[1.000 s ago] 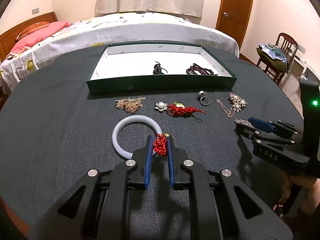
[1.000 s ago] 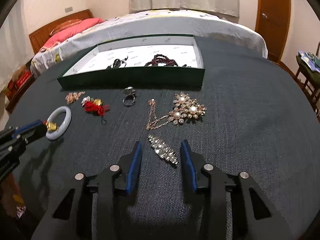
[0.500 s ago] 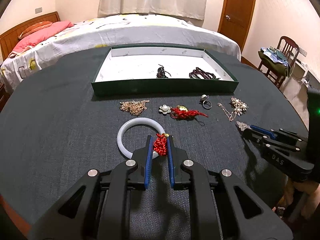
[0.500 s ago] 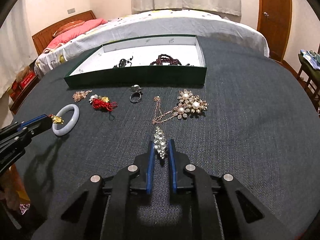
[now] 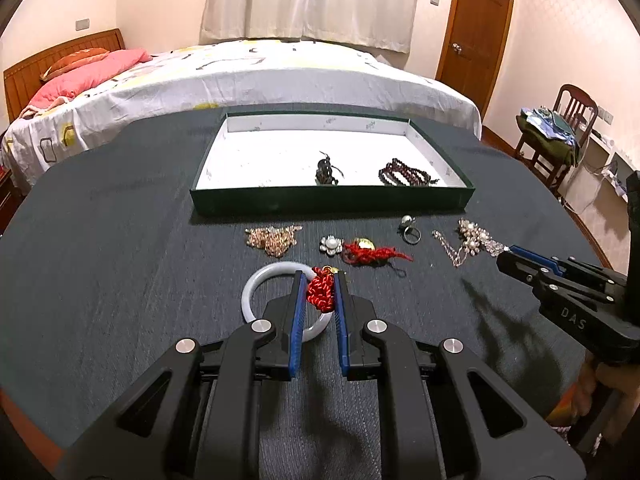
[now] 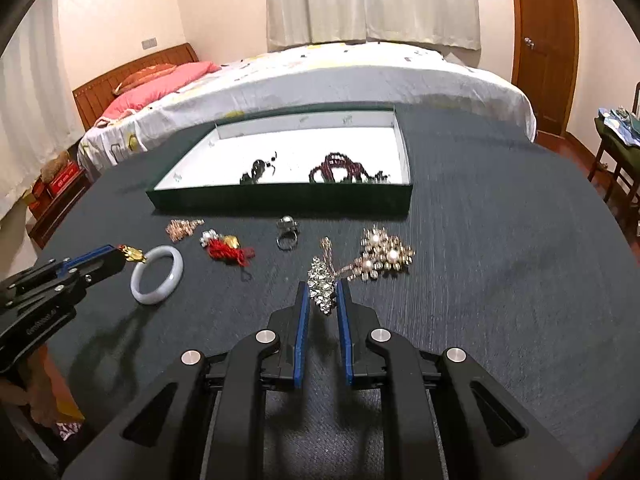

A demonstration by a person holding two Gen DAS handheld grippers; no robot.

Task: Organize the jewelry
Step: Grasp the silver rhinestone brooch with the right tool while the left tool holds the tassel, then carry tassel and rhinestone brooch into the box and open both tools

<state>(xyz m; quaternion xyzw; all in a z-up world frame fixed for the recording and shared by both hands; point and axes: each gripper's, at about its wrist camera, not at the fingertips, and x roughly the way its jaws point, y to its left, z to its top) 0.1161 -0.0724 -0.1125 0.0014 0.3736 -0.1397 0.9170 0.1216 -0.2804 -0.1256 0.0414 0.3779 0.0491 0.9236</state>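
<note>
Left gripper [image 5: 319, 280] clenched on the red knotted tassel [image 5: 321, 293] of the white bangle [image 5: 260, 286], near centre of the dark table [image 5: 120, 260]. Right gripper [image 6: 323, 290] clamped on the rhinestone brooch [image 6: 322, 280], jaws pressed to its sides, just near of the pearl brooch [image 6: 385, 257]. Farther off, green tray [image 5: 332, 201] with a dark bead bracelet [image 5: 404, 176] at its near right.

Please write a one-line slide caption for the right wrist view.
Right gripper shut on a rhinestone brooch, facing the green jewelry tray across a dark table.
</note>
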